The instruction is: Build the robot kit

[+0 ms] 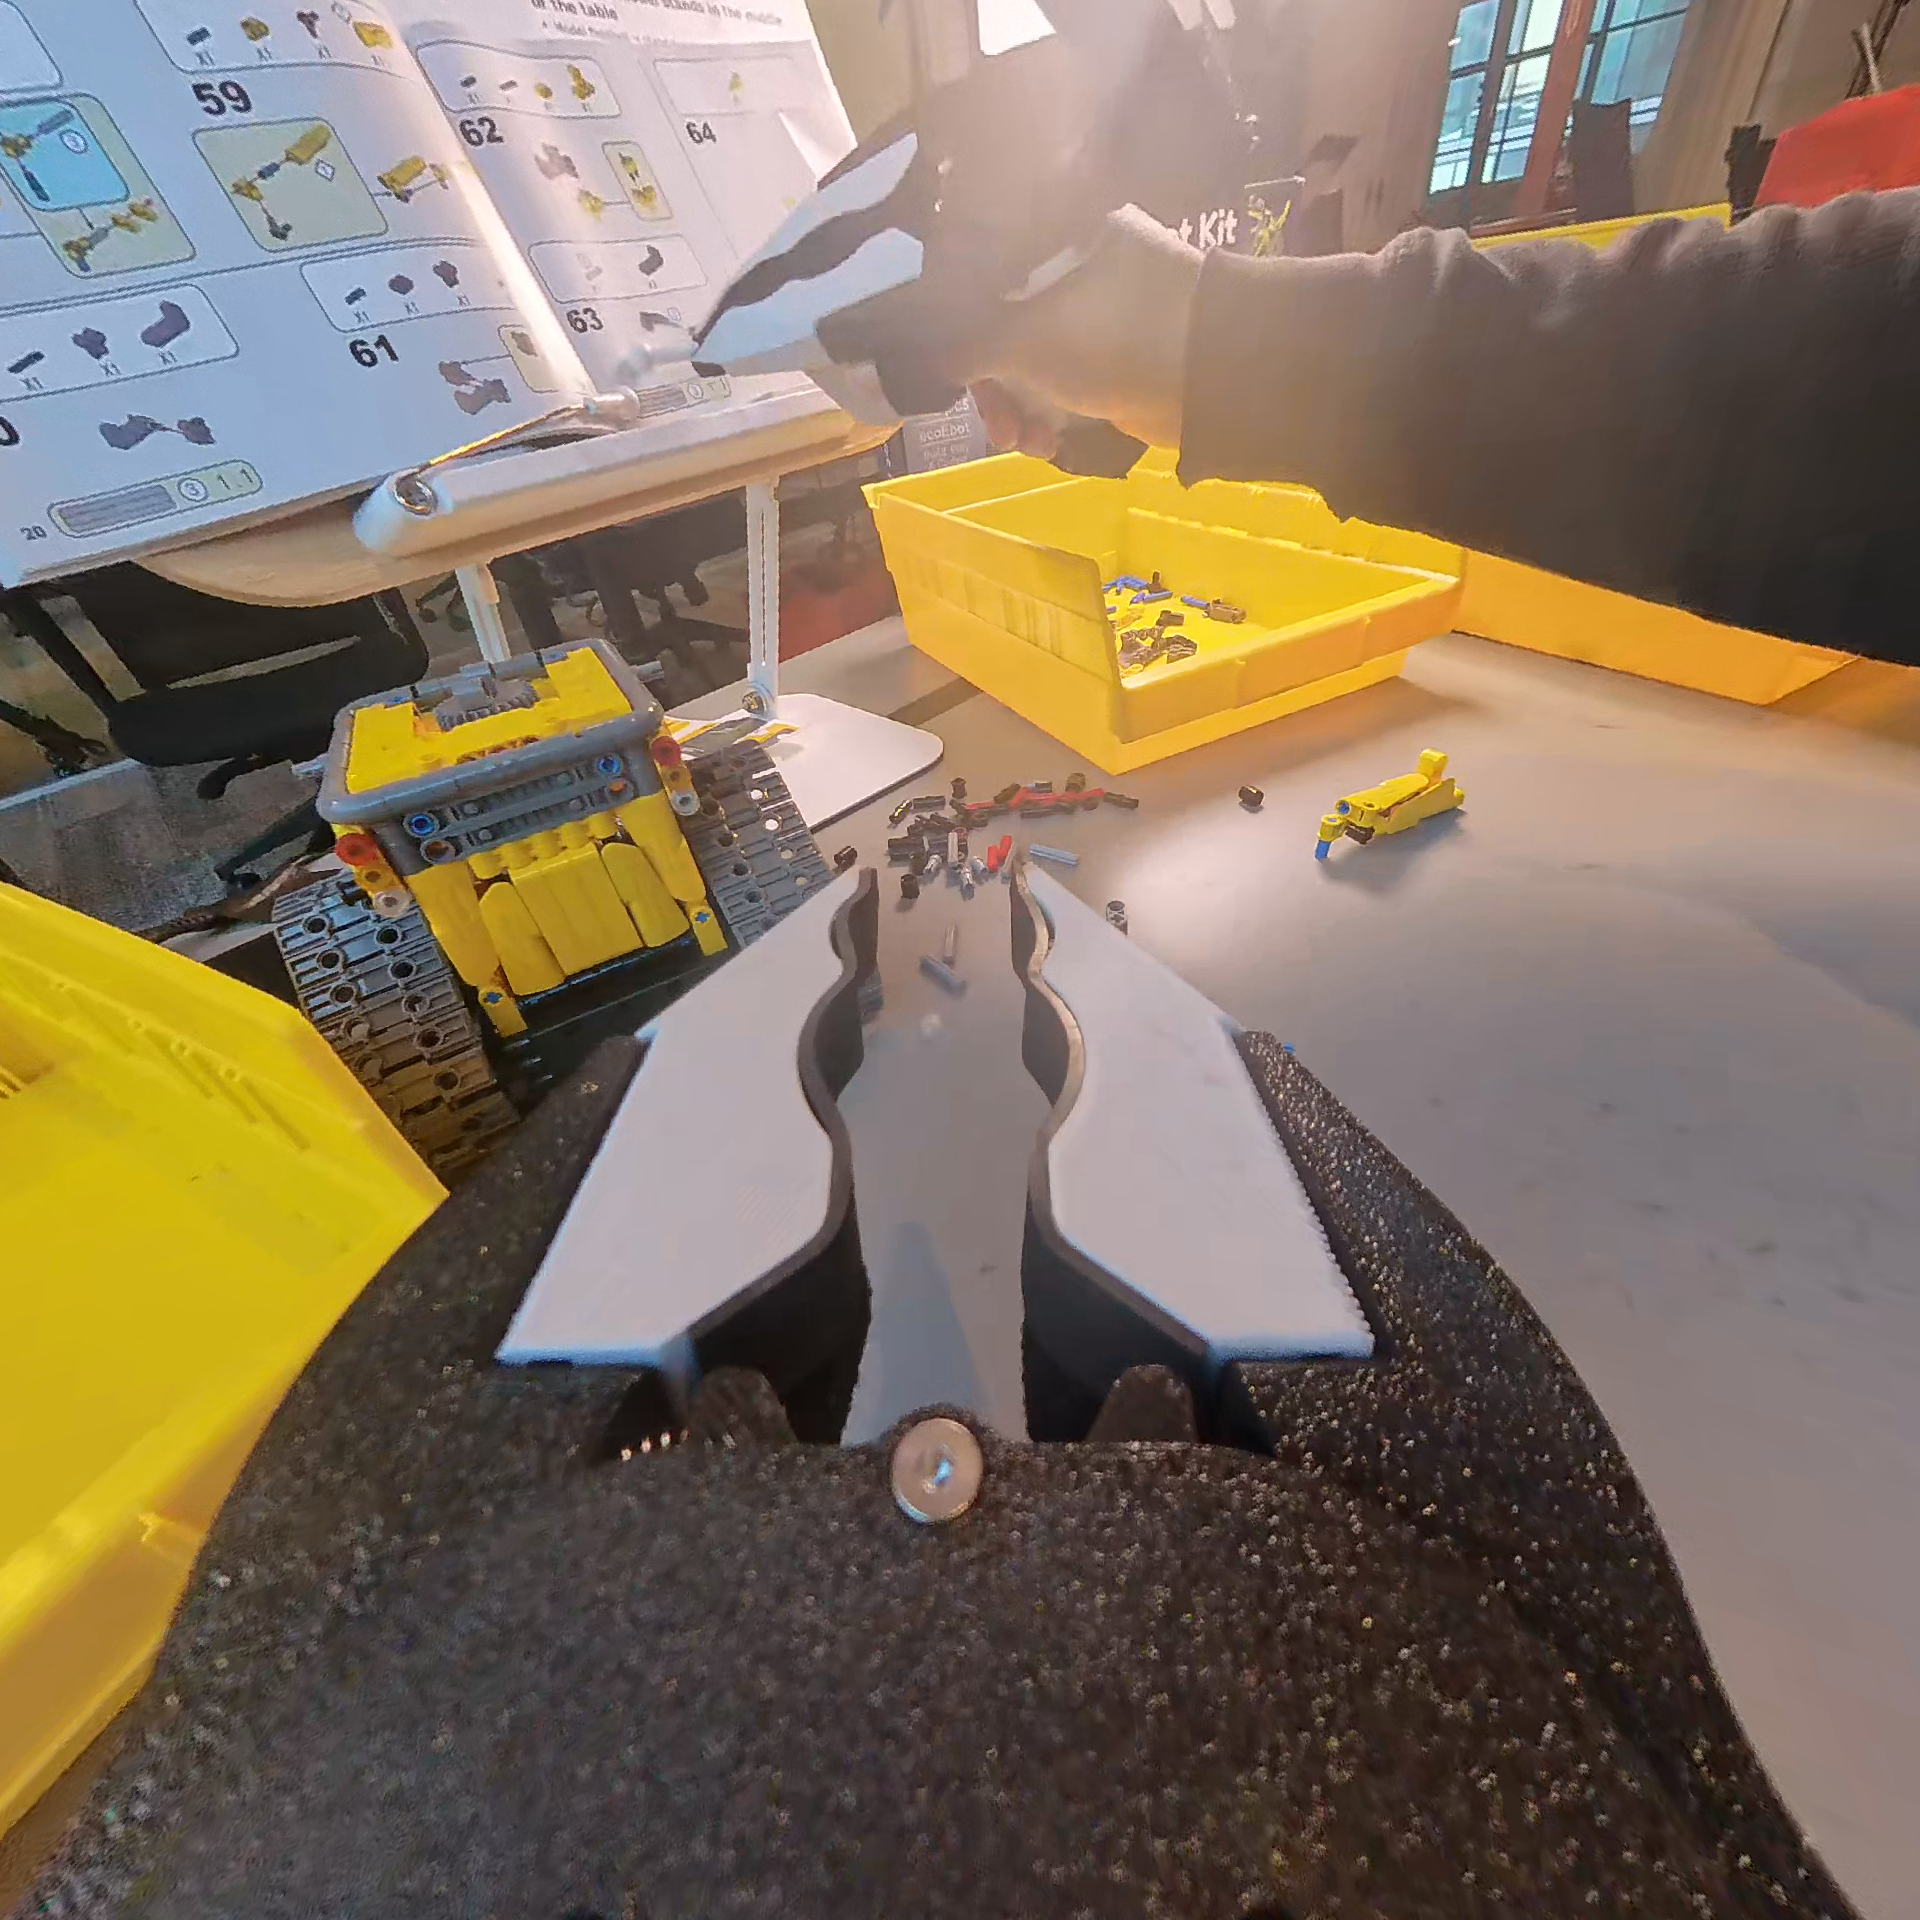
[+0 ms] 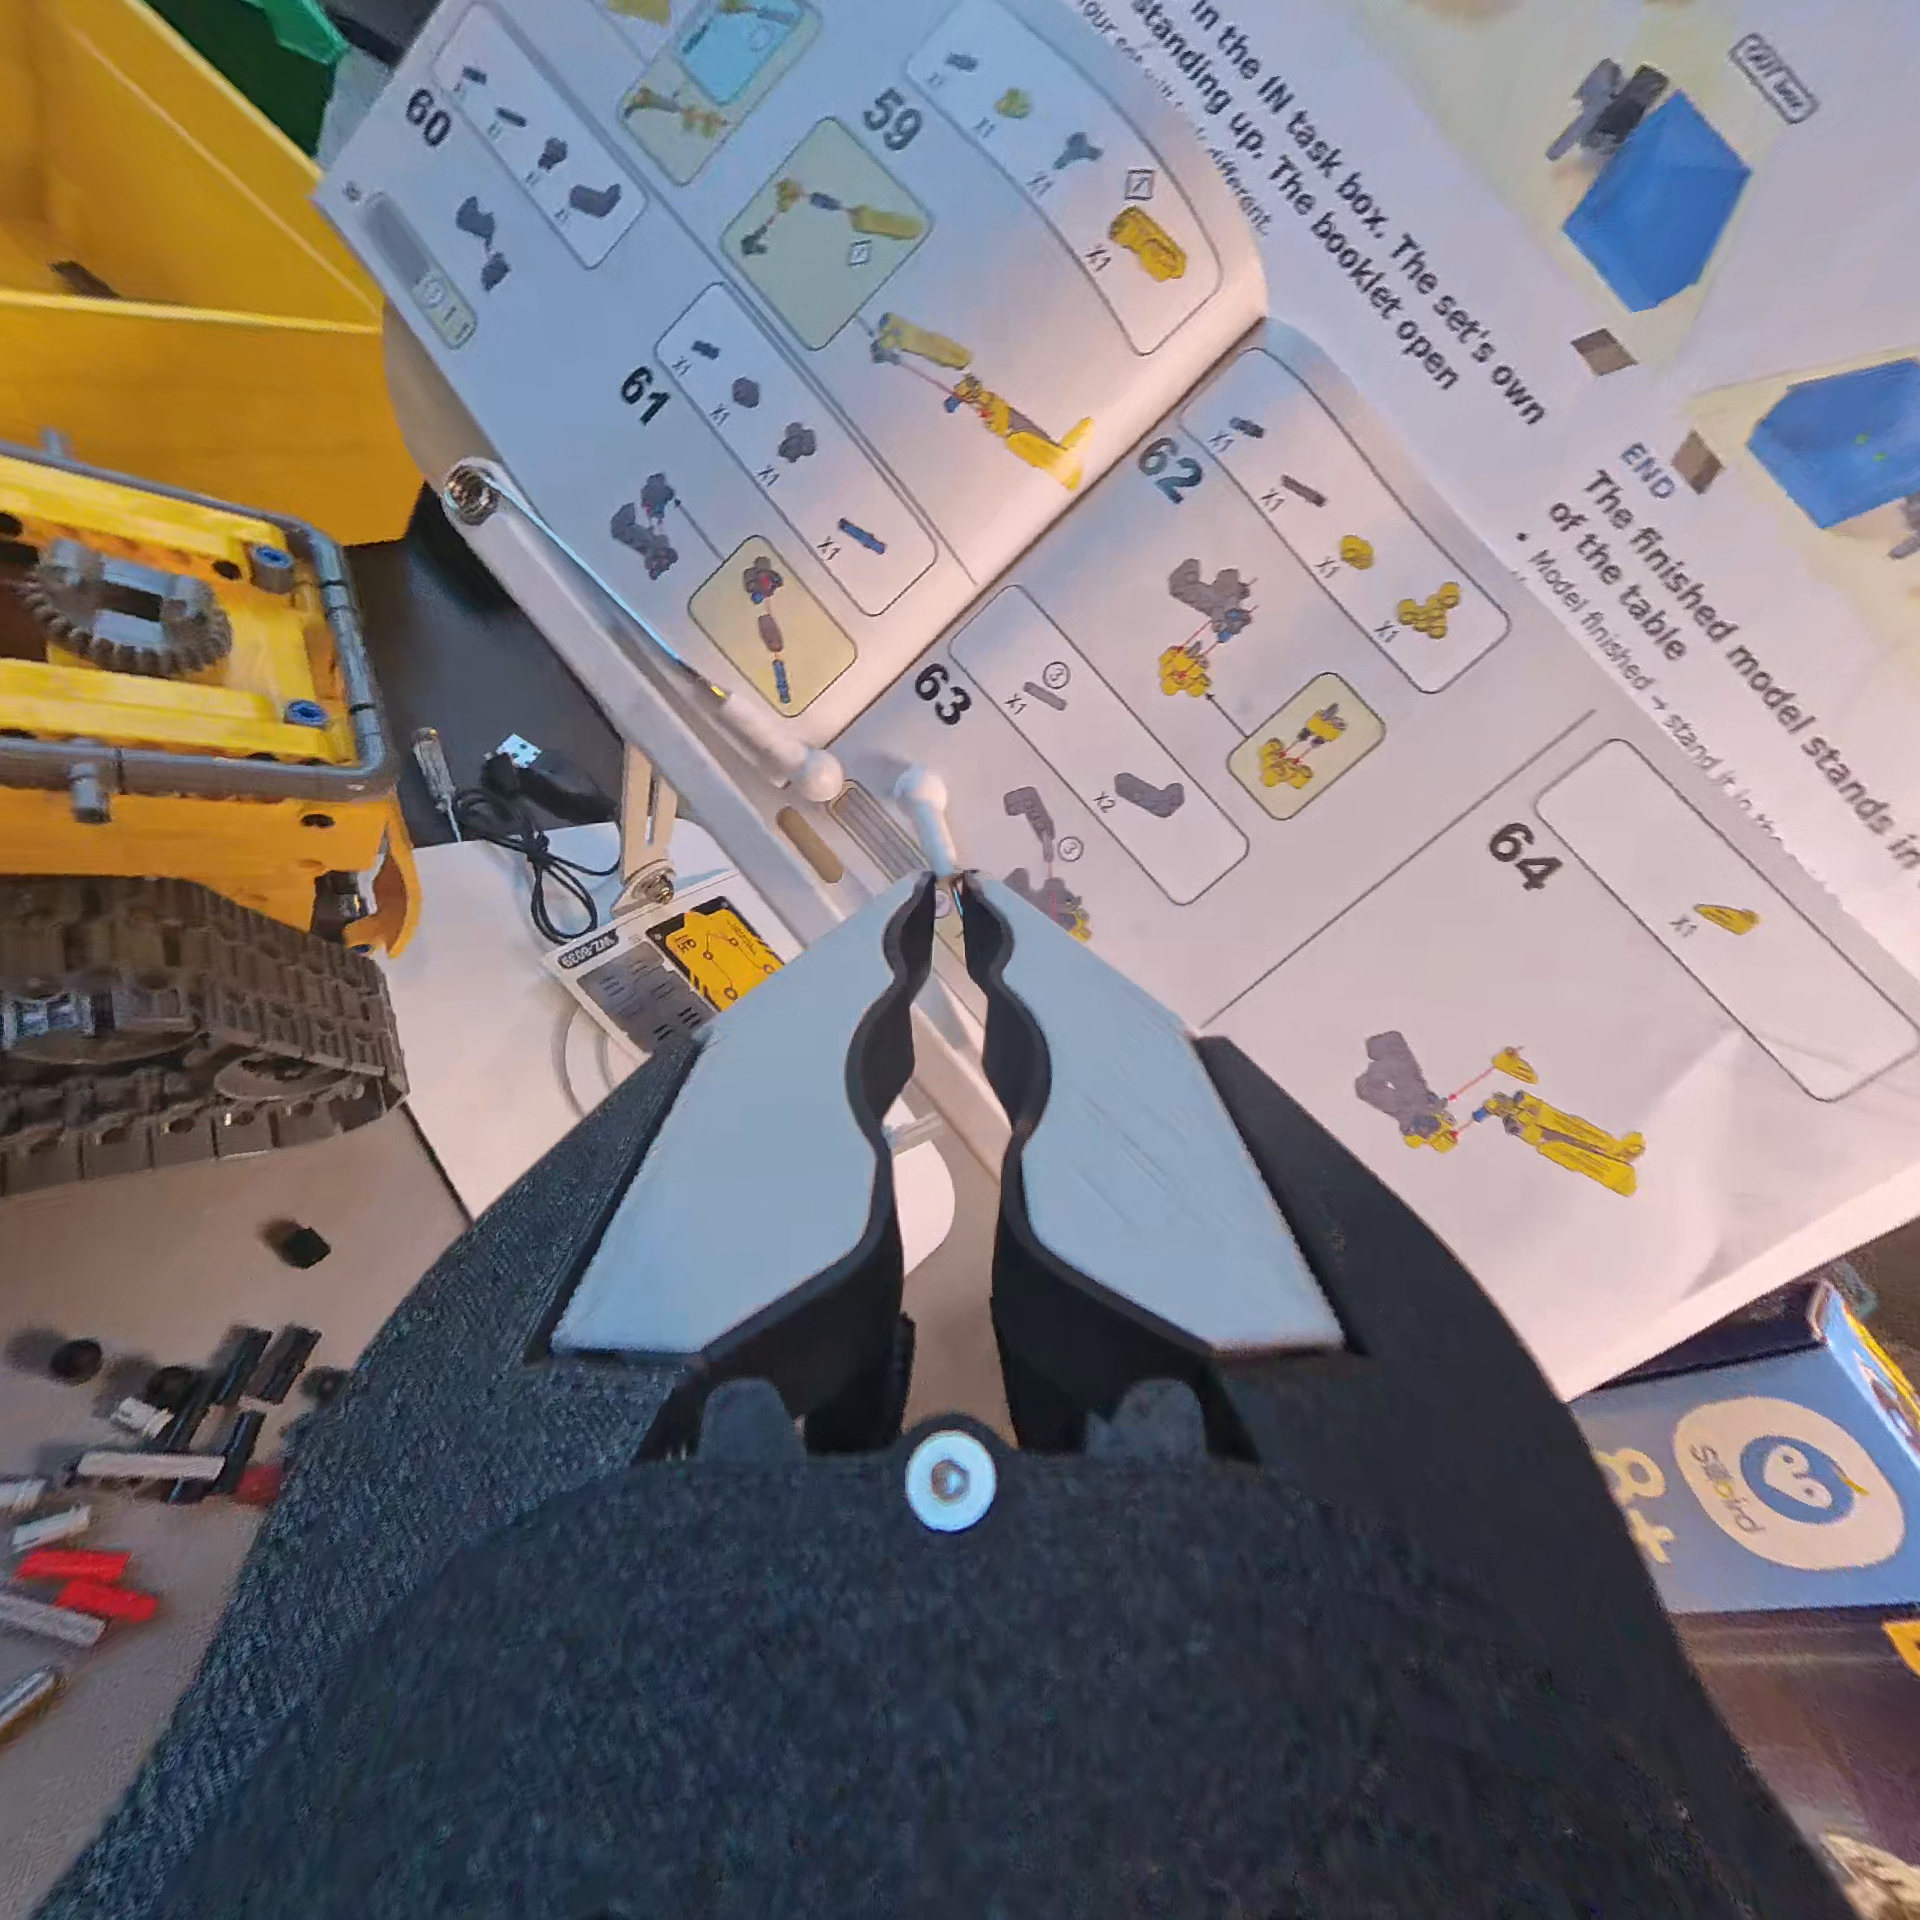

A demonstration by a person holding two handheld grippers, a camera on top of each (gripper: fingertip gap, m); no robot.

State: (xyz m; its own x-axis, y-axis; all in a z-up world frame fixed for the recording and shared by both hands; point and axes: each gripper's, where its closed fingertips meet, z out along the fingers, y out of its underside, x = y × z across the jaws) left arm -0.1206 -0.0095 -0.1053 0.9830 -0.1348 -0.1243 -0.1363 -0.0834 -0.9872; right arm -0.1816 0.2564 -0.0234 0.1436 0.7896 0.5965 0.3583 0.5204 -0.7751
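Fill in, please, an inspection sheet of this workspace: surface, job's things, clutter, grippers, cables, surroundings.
Surface: grey table, scuffed.
Job's things: yellow tracked model; open instruction booklet on a white stand; small yellow sub-assembly.
Clutter: loose small parts on the table; yellow bin with parts; another yellow bin at the left; blue box.
Grippers: left gripper open above the loose parts; right gripper nearly closed on the stand's white page-holder arm.
Cables: black cable behind the stand.
Surroundings: windows; office chairs.
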